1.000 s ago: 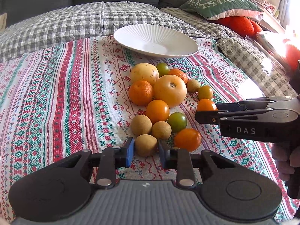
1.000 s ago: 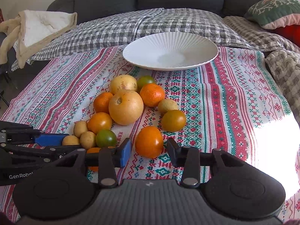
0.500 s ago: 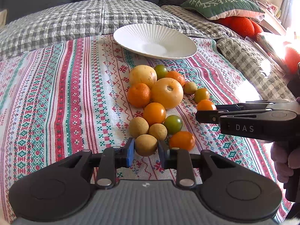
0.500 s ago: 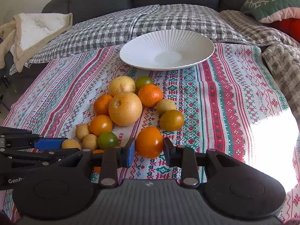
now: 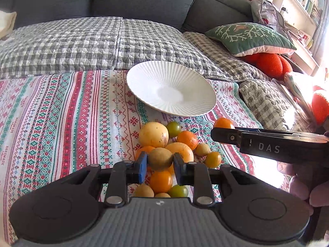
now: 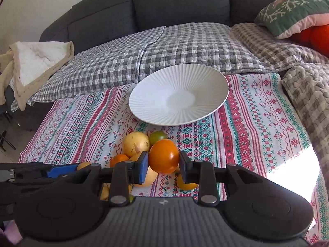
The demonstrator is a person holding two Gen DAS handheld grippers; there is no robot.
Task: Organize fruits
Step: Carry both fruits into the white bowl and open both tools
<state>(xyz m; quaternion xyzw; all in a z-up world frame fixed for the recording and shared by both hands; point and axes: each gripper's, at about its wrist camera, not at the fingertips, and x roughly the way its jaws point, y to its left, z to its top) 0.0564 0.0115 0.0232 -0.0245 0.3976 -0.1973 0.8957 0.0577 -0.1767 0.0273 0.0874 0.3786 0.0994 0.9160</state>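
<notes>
My left hand-held gripper (image 5: 160, 165) is clamped on a small round tan-brown fruit (image 5: 160, 158), held clear above the pile. My right hand-held gripper (image 6: 163, 164) is closed on a glossy orange tomato-like fruit (image 6: 163, 155), also clear of the cloth. Ribbed white ceramic plate (image 6: 178, 94) sits empty beyond the pile on the red-green striped woven cloth (image 5: 61, 113).

Risks, approx.: round, smooth skins could slip from the pads if I tilt; a dropped fruit would prob. roll across the cloth.

Count, left view: 2 held; about 11 loose fruits, some hidden; 1 plate.
</notes>
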